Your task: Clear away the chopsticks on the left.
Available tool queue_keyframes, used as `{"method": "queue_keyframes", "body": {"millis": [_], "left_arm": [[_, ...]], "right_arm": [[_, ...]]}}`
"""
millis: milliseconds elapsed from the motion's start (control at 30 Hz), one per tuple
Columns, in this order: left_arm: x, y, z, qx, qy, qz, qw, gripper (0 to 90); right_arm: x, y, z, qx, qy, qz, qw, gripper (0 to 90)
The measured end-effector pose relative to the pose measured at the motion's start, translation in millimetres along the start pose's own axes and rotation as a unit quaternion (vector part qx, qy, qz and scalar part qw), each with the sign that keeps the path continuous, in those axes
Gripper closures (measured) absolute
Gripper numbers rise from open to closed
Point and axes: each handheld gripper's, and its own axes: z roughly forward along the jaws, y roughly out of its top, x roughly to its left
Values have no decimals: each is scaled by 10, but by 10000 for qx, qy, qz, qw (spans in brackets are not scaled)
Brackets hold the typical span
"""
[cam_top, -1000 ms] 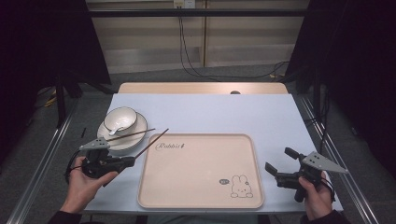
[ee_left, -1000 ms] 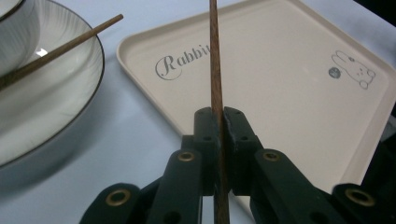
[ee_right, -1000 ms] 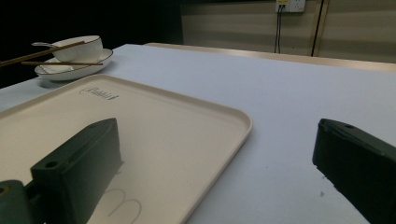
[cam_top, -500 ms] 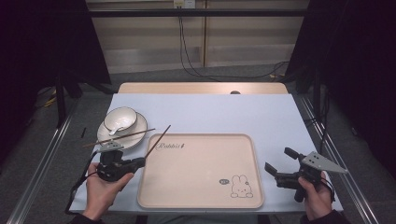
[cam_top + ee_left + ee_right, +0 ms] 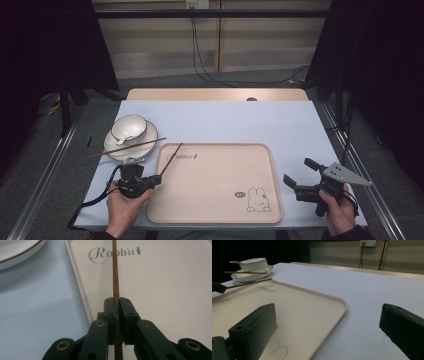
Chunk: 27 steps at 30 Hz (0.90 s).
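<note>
The left gripper [image 5: 117,315] has its jaws clamped on 1 brown chopstick [image 5: 115,272], which runs straight up between the 2 black pads and reaches out over the beige tray [image 5: 162,285]. In the left gripper view the stick's far end passes beside the grey "Rabbit" lettering [image 5: 113,253] printed on the tray. In the high view the gripper sits at the tray's near-left edge, held in the person's left hand [image 5: 122,207], and the chopstick slants up and to the right from it across the tray's left rim, its tip close to the lettering.

A 2nd chopstick [image 5: 127,148] lies across the white plate [image 5: 116,148], just left of the tray, with both ends sticking out past the plate's rim. On that plate stands a white bowl [image 5: 129,128] with a dark rim, and a spoon [image 5: 235,262] rests in it, its handle poking out over the edge.

The right gripper [image 5: 302,176] is held by the right hand [image 5: 336,215] on the pale blue counter [image 5: 250,122], just off the tray's near-right corner. Its jaws stand wide apart with nothing between them. A small rabbit drawing [image 5: 256,200] marks the tray's near-right part.
</note>
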Motion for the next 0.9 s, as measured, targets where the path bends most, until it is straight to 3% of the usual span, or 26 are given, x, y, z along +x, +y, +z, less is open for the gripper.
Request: {"method": "queue_keyframes", "body": {"millis": [100, 200, 400, 900], "left_arm": [[-25, -25, 65, 148, 82, -51, 9998, 848], [-22, -9, 96, 147, 181, -176, 9996, 848], [-38, -14, 183, 302, 182, -276, 9990, 846], [-52, -13, 199, 273, 132, -384, 9988, 827]], "right_arm": [[2, 1, 1, 7, 2, -1, 10000, 9], [2, 0, 4, 12, 11, 0, 10000, 9], [5, 0, 5, 20, 25, 7, 10000, 9], [5, 0, 11, 18, 23, -33, 10000, 9]]}}
